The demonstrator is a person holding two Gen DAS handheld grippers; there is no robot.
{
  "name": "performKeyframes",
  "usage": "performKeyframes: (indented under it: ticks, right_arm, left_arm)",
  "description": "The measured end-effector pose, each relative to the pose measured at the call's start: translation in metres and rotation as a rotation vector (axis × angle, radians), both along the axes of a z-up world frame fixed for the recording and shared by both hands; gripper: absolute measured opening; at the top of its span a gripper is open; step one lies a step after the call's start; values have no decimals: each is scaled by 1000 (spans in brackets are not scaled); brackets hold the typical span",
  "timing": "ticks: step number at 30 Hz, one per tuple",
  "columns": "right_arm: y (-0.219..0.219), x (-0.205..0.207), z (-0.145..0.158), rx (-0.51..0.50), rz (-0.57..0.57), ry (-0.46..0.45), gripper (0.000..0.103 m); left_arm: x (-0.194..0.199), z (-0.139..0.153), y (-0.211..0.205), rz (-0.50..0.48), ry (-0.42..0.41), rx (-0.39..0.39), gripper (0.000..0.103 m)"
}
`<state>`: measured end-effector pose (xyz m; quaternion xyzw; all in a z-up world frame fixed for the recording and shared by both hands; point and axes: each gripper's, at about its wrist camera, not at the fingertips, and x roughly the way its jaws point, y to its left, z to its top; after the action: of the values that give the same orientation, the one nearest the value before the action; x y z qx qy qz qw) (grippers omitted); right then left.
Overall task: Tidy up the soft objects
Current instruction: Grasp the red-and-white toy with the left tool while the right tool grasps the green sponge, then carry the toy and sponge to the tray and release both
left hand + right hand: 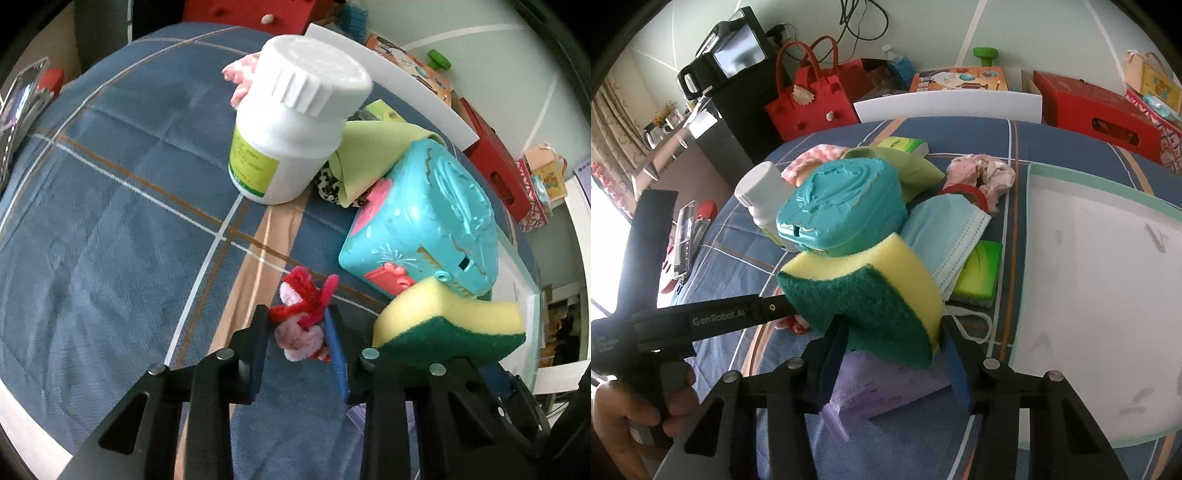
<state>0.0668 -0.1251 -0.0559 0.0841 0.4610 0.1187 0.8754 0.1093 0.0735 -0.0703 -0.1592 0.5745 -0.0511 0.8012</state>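
Sponge between right jaws, pipe-cleaner toy between left.

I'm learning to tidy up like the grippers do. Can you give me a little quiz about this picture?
1. True or false: the right gripper is squeezing the yellow-and-green sponge.
2. What sits between the left gripper's fingers?
A. red-and-pink pipe-cleaner toy
B. white pill bottle
C. blue face mask
3. Fill in: the turquoise plastic box sits right behind the ____.

Key: 1 true; 2 A; 3 sponge.
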Motion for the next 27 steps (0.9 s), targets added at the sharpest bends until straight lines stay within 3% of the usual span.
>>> performKeyframes:
  ticks: [27]
  right_arm:
    - [-4,-9,0,64,-1,27,35]
  left_arm:
    - [6,45,4,-16,-154,-23,28]
